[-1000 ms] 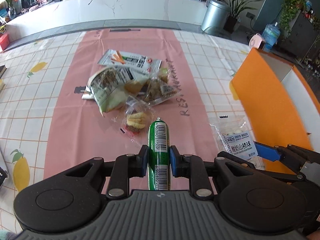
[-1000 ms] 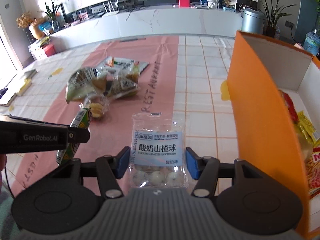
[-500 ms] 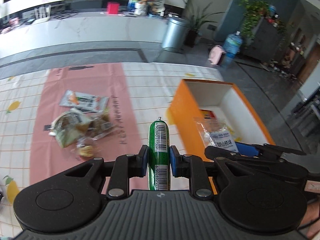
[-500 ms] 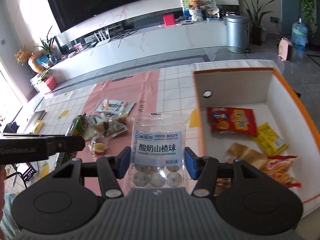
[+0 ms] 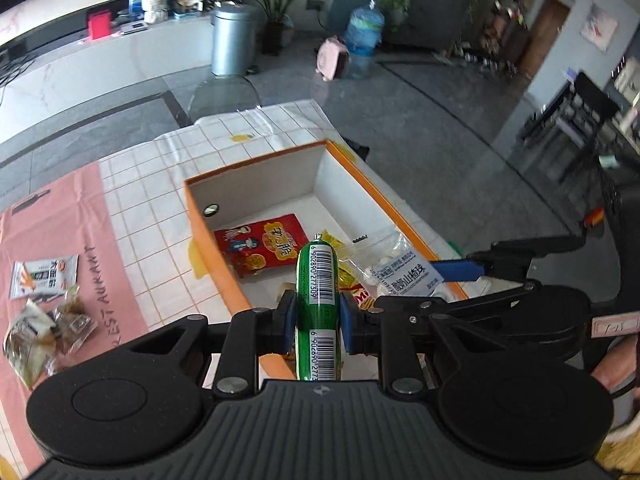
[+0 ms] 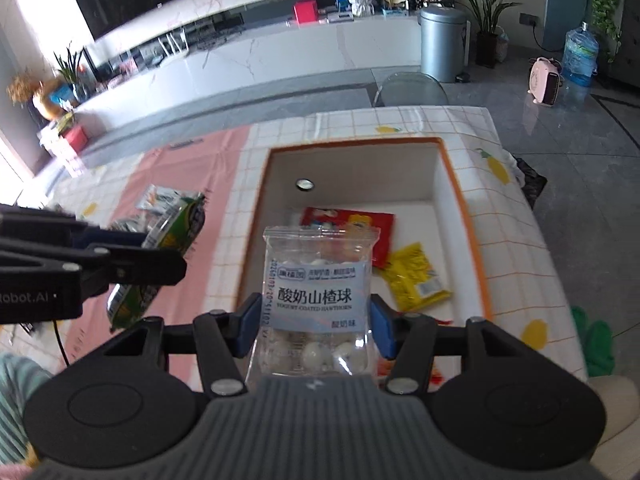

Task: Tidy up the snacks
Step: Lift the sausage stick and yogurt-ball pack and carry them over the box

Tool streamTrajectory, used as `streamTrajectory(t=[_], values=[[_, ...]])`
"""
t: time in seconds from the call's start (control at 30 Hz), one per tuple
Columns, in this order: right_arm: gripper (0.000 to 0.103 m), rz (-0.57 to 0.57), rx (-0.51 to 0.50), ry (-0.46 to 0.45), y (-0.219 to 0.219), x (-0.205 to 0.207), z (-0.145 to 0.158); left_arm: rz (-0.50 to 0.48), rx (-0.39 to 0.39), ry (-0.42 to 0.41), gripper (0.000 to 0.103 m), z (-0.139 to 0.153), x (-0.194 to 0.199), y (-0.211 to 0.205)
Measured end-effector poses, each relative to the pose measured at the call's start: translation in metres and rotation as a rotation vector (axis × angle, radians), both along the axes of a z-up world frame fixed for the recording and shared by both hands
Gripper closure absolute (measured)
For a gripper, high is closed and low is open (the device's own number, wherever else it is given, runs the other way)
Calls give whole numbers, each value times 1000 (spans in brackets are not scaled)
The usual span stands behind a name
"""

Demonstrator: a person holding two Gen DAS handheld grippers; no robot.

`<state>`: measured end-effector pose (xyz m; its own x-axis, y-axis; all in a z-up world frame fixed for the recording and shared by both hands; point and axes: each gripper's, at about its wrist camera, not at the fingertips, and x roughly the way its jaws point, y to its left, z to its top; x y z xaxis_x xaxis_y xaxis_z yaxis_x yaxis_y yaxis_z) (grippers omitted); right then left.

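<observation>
Both loads hang above the orange box (image 6: 448,160): the left gripper (image 5: 318,320) clamps the green sausage stick (image 5: 319,280), long axis pointing up-frame, while the right gripper (image 6: 316,320) clamps the hawthorn-ball bag (image 6: 316,292) at centre frame.

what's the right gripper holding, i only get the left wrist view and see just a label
Observer: The right gripper is shut on a clear bag of white balls, clamped by its side edges.
Operator: what's hidden behind my sausage in the box
Observer: A yellow packet lies flat in the orange box, right of the red packet.
Operator: is my sausage touching the bag
Observer: No, the right wrist view shows the green sausage in the left gripper left of the bag, apart.
</observation>
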<state>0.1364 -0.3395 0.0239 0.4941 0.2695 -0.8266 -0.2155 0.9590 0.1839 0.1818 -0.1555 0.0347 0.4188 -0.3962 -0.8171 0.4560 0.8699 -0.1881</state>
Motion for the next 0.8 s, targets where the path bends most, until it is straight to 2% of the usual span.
streamTrajectory(t=[0.13, 0.37, 0.5, 0.6, 0.8], values=[[49, 22, 3, 50, -23, 14, -14, -65, 83, 32, 79, -14, 17, -26], [49, 101, -81, 126, -24, 46, -52, -162, 218, 178, 79, -61, 59, -51], [49, 182, -145, 129, -10, 61, -70, -182, 297, 182, 79, -77, 76, -61], [49, 215, -155, 139, -7, 73, -80, -199, 343, 195, 79, -89, 87, -65], [48, 260, -179, 159, -1, 94, -96, -233, 377, 225, 79, -106, 100, -75]])
